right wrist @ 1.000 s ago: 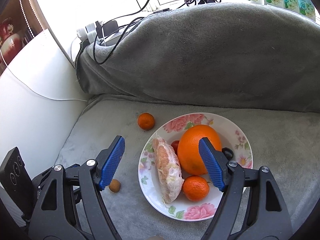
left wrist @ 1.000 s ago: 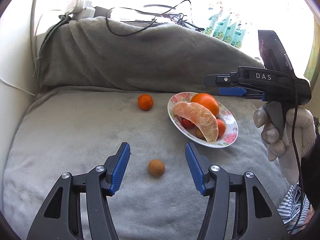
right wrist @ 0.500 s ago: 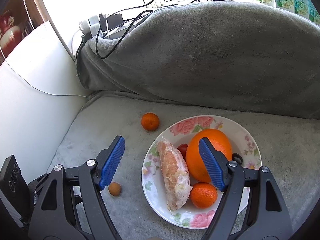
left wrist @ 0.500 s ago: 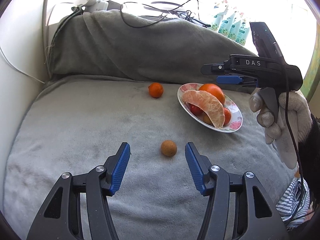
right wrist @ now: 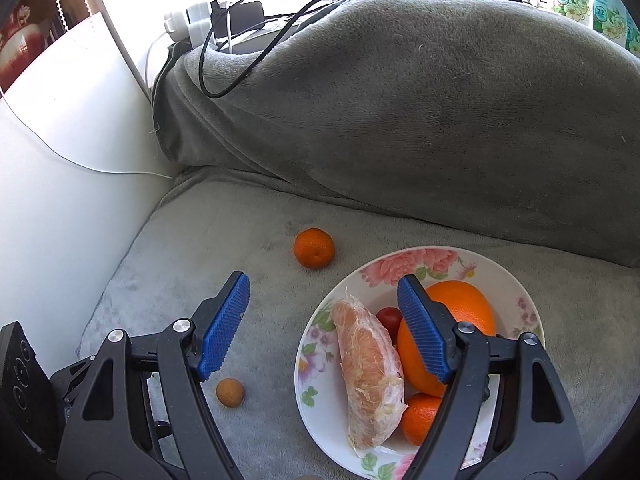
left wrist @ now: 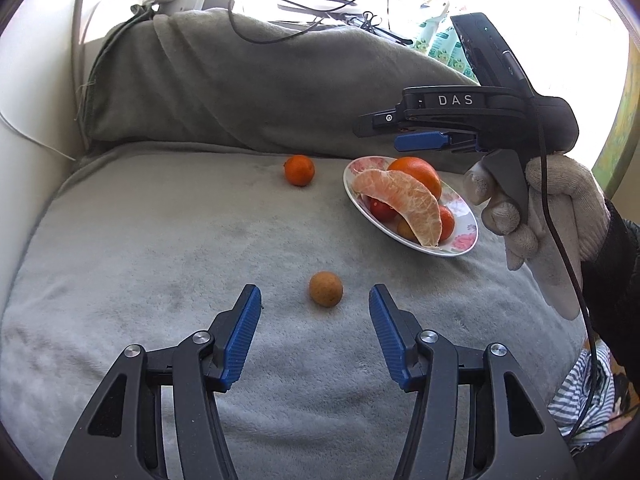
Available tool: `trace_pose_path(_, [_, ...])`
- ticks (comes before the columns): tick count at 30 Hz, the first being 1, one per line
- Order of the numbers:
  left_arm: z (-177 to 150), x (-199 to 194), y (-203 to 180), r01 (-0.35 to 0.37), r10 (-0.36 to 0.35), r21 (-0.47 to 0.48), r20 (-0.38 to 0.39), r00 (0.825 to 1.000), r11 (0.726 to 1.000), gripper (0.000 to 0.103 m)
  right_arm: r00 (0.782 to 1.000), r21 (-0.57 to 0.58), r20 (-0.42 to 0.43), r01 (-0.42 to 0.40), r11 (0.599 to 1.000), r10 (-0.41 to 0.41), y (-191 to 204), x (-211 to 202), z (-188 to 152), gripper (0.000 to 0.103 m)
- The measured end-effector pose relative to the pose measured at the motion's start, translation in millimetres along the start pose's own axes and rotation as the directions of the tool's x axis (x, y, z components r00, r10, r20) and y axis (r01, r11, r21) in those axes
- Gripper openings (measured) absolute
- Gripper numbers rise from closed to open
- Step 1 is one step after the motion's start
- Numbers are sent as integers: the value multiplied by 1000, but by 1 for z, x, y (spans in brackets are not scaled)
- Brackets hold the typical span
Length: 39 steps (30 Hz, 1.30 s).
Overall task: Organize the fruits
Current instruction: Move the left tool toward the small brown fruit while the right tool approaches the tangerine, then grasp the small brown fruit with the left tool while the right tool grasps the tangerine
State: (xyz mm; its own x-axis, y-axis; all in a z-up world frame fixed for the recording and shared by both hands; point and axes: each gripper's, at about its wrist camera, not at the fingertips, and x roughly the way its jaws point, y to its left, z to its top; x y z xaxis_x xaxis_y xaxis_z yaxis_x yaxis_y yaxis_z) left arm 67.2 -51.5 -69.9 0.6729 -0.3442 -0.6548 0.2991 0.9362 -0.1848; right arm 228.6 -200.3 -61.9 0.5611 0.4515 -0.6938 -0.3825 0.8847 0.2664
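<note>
A small round brown fruit (left wrist: 325, 289) lies on the grey blanket (left wrist: 160, 240), just ahead of my left gripper (left wrist: 315, 304), which is open and empty. A mandarin (left wrist: 299, 169) sits loose farther back. The flowered plate (left wrist: 460, 240) holds a peeled pomelo segment (left wrist: 404, 204), a big orange (left wrist: 418, 172), a small tomato and a mandarin. My right gripper (right wrist: 322, 312) hovers open and empty above the plate's (right wrist: 316, 352) left edge, the pomelo segment (right wrist: 370, 372) below its gap. The loose mandarin (right wrist: 314, 248) and brown fruit (right wrist: 229, 392) lie left of the plate.
A blanket-covered bolster (left wrist: 256, 92) rises behind the fruits, with cables and a power strip (right wrist: 192, 24) on top. A white wall (right wrist: 60, 168) bounds the left side. A gloved hand (left wrist: 560, 208) holds the right gripper's body (left wrist: 472, 116) over the plate.
The right gripper has drifted left over the plate, which now sits further right in its view. In the left view the brown fruit sits higher between the fingers.
</note>
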Motion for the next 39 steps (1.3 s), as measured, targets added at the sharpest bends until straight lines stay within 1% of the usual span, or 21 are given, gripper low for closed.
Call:
trace_pose_path(4, [-1,6,1,17,-17,-7,-14,1000,1000,52,999,11,-36,-21,1000,22,5,13,7,79])
trace_pose_path(10, [-1,10,2,43,-44,-21,-22,999,999,51,996,64,-77,-47,997,52,0,34,17,79])
trace_pose_path(15, [0,13,3,57,-58,-27,-31,998,998,49,994,70,-100,-43,997,50,2,46,19,79])
trace_pose_path(22, [1,20,1,88,-90,-47,-42,995,995,47,992,38,-127,-4,999,9,12,63,27,79])
trace_pose_path(27, [3,29,-5,85,-86,-26,-58,995,996,47,990,15,-141,21,1000,-19,16,74,34,79])
trace_pose_path(30, [4,35,-6,79,-80,-22,-67,994,997,45,988,1,-150,42,999,-41,17,80,37,79])
trace_pose_path(35, [6,42,-7,82,-84,-23,-74,994,996,43,983,-13,-172,58,998,-60,18,90,40,72])
trace_pose_path(39, [6,48,-6,77,-79,-26,-83,993,997,42,980,-27,-181,76,997,-80,20,97,39,71])
